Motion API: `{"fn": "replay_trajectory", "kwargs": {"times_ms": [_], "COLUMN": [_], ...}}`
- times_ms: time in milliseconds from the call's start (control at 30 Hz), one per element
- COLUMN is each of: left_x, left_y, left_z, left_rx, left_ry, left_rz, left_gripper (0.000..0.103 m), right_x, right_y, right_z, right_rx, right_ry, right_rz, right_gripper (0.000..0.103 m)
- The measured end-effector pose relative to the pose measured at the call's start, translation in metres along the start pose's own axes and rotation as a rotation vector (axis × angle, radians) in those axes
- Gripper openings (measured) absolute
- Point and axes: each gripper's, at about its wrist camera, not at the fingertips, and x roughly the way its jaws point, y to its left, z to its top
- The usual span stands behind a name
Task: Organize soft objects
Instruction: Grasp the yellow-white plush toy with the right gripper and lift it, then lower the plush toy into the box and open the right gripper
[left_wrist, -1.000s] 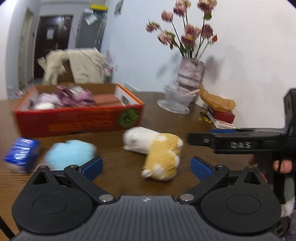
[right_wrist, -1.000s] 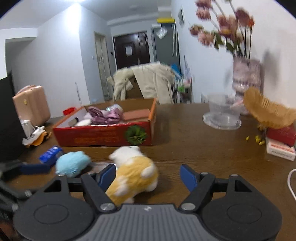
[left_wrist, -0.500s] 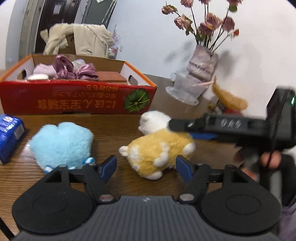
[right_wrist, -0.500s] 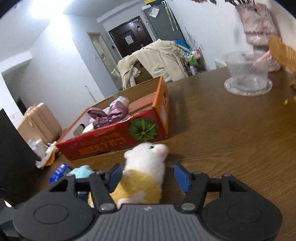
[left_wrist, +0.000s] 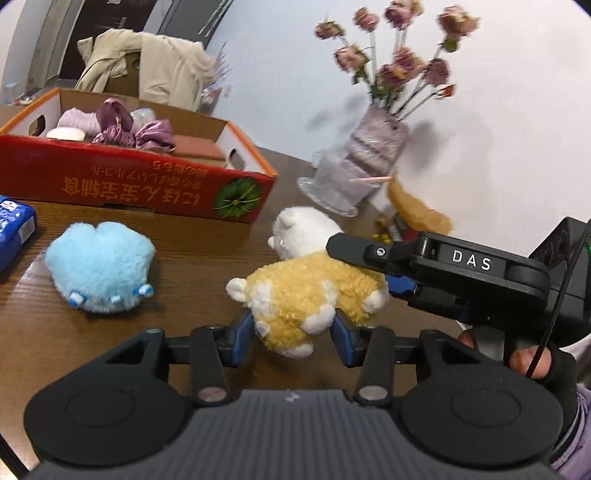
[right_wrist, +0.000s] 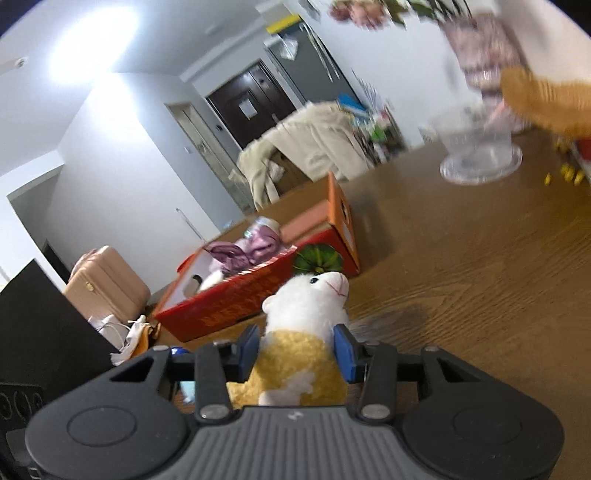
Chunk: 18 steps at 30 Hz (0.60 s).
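Note:
A yellow and white plush sheep (left_wrist: 314, 288) is held off the wooden table (left_wrist: 192, 243) by both grippers. My left gripper (left_wrist: 293, 330) is shut on its rear end. My right gripper (right_wrist: 297, 349) is shut on its yellow body, with the white head (right_wrist: 314, 299) sticking out past the pads; in the left wrist view this gripper (left_wrist: 369, 266) reaches in from the right. A light blue plush (left_wrist: 99, 264) lies on the table to the left. A red cardboard box (left_wrist: 136, 184) behind it holds purple cloth (left_wrist: 122, 125) and other soft items.
A blue packet (left_wrist: 13, 232) lies at the left table edge. A vase of dried flowers (left_wrist: 376, 147), a clear glass dish (right_wrist: 480, 155) and a woven basket (left_wrist: 417, 210) stand by the wall on the right. A pink suitcase (right_wrist: 107, 284) stands beyond the table.
Both grippers have closed onto the plush sheep: the right one moved in over it first, then the left one shut on its rear. The sheep now hangs above the table.

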Motion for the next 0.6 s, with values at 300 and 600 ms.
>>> {"fn": "replay_trajectory", "kwargs": {"times_ms": [300, 600], "left_x": [-0.04, -0.002], "left_y": [-0.011, 0.017], "left_z": [0.005, 0.105], "left_rx": [0.031, 0.013], "left_ry": [-0.055, -0.103], "left_rz": [-0.009, 0.006], "left_gripper": [0.045, 0.045], "right_x": [-0.033, 0.032], "right_y": [0.033, 0.05], "right_z": [-0.004, 0.088], "right_rx": [-0.026, -0.08], "right_ry": [-0.059, -0.099], "right_rz": [0.007, 0.039], "right_gripper": [0.042, 0.042]}}
